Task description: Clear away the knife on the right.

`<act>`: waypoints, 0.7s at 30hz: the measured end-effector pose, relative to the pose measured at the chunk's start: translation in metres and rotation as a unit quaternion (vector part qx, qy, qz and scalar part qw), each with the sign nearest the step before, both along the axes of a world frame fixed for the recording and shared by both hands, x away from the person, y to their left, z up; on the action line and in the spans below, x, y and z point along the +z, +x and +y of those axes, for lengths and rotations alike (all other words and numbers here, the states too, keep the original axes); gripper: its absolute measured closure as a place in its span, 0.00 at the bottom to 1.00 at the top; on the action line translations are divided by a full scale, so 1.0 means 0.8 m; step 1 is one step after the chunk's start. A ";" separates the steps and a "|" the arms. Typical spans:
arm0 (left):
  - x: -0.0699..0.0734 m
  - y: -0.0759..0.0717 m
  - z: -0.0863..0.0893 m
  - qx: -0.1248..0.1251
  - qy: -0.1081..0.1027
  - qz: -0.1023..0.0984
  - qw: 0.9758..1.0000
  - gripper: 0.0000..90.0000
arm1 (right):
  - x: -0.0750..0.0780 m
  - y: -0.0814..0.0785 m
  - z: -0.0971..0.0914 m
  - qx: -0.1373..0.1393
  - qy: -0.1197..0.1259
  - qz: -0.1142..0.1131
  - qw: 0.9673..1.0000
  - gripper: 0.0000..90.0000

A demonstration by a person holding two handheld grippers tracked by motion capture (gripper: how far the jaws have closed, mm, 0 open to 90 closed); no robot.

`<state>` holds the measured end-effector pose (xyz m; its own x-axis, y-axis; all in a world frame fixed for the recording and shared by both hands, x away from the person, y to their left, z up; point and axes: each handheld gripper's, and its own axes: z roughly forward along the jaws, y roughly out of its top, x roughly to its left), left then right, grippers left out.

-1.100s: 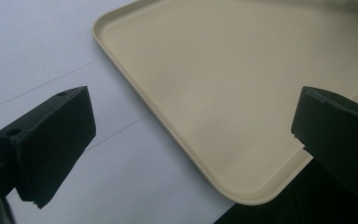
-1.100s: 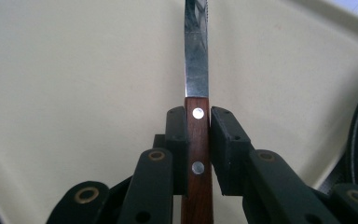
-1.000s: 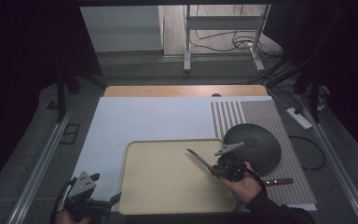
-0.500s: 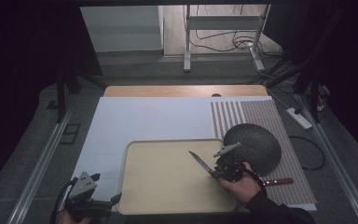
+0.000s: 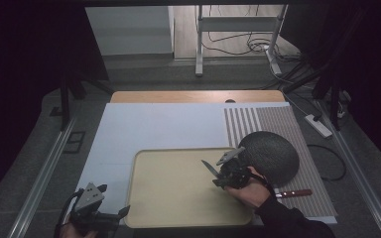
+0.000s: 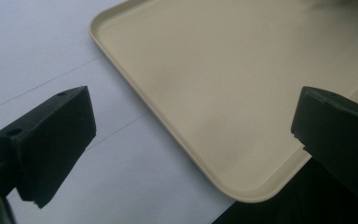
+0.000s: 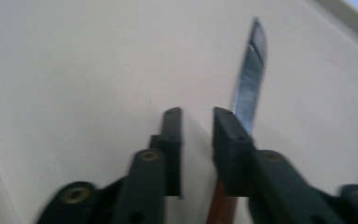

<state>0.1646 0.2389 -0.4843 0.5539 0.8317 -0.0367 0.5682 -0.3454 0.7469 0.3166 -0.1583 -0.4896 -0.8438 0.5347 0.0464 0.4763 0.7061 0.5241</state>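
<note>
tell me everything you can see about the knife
The knife has a slim, shiny metal blade with a pointed tip and a reddish-brown, wood-like handle. In the right gripper view it lies over the beige tray, blade pointing away, beside the right gripper, outside its narrow finger gap. Whether a finger touches it is unclear.

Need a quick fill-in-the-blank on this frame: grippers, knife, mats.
1. The left gripper has its jaws ___.
2. The knife blade beside the right gripper reaches out over the beige ___.
3. The dark round mat lies on the ___ placemat.

Missing words: open; tray; striped.
</note>
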 end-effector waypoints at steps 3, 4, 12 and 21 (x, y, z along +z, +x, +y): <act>0.000 0.000 0.000 0.000 0.001 0.001 1.000 0.00 | -0.009 0.003 0.007 0.012 -0.010 -0.007 1.000 0.99; 0.000 0.000 0.000 0.000 0.001 0.001 1.000 0.00 | -0.013 0.004 0.008 0.010 -0.014 -0.004 1.000 1.00; 0.000 0.000 0.000 -0.001 0.001 -0.001 1.000 0.00 | -0.022 0.011 0.000 -0.008 -0.022 -0.007 1.000 1.00; 0.000 0.000 0.000 -0.001 0.000 -0.001 1.000 0.00 | -0.020 0.014 -0.018 -0.031 -0.021 0.007 0.999 1.00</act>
<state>0.1643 0.2392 -0.4842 0.5560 0.8304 -0.0362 0.5658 -0.3463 0.7483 0.3276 -0.1728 -0.5058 -0.8081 0.5881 0.0337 0.5267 0.6958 0.4884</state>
